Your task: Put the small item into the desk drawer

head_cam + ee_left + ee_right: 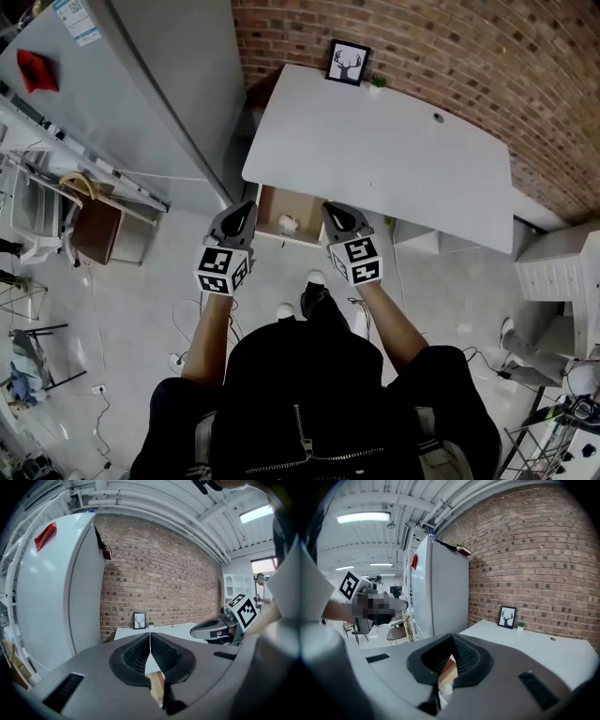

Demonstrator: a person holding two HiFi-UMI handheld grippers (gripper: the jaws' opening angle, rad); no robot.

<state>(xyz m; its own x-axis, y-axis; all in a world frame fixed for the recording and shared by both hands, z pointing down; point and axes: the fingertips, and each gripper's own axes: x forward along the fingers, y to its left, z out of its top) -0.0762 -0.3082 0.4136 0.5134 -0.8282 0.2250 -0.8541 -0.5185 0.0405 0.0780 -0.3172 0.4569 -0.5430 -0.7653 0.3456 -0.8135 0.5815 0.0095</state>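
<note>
We flank the open desk drawer with left gripper and right gripper, both pressed together, empty; the small item lies inside it, midway between them.

Bright, even light from ceiling strip lights, shadows soft. Both gripper views are heavy fisheye with black corners; brick wall bends in the head view.

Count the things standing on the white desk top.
2: a framed deer picture at the back edge of the desk by the brick wall, and a small potted plant just beside it. Nothing else shows on top.
</note>
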